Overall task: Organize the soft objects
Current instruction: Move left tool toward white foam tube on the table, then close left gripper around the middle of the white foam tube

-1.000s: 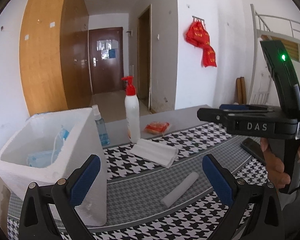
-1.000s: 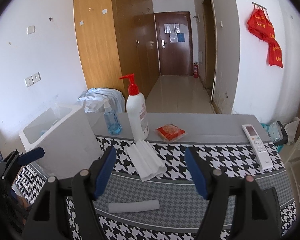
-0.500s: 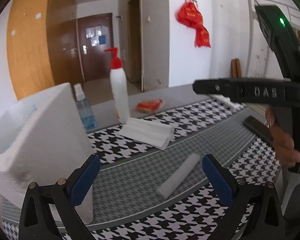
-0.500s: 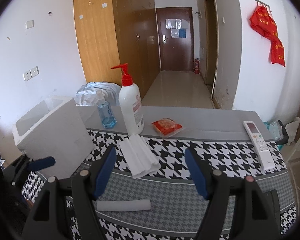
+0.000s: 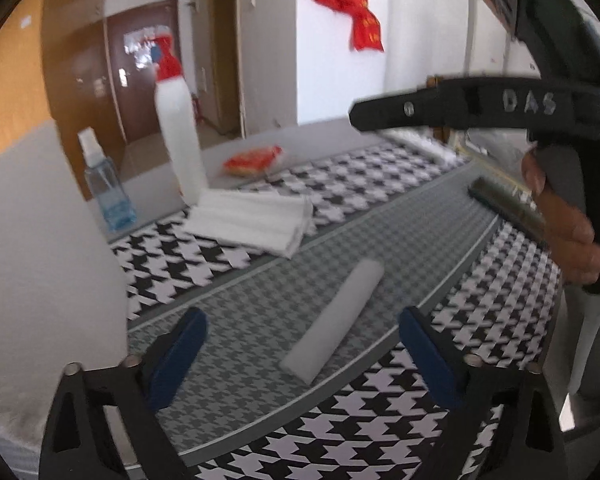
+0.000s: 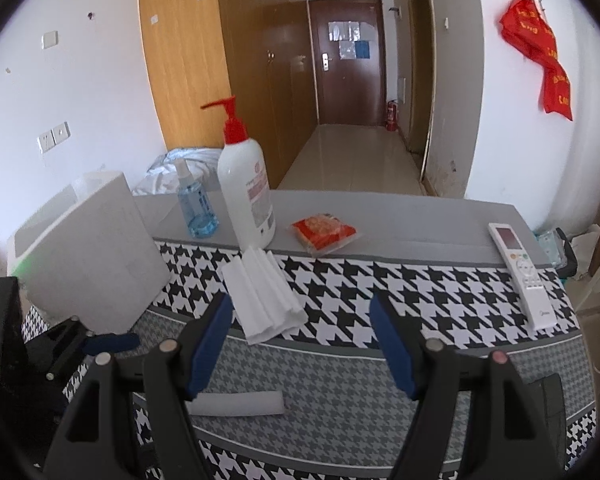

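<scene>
At the far left a tall white foam box is stood on the houndstooth-patterned black, white and grey tablecloth, its wall close beside the left gripper. The left gripper's jaws have just been closing a little yet are held wide apart, and nothing is gripped; the rolled white cloth cylinder is seen lying between the blue pads, untouched, on the grey band near the table's front edge. Beyond it a folded stack of white cloth is laid across the black-and-white strip, touching the base of a white pump bottle with a red nozzle; a small clear blue spray bottle is stood just left of that. An orange plastic-wrapped packet is placed further right on bare grey tabletop. The right gripper is held open and empty above clear cloth. A white remote control is left near the right edge.
</scene>
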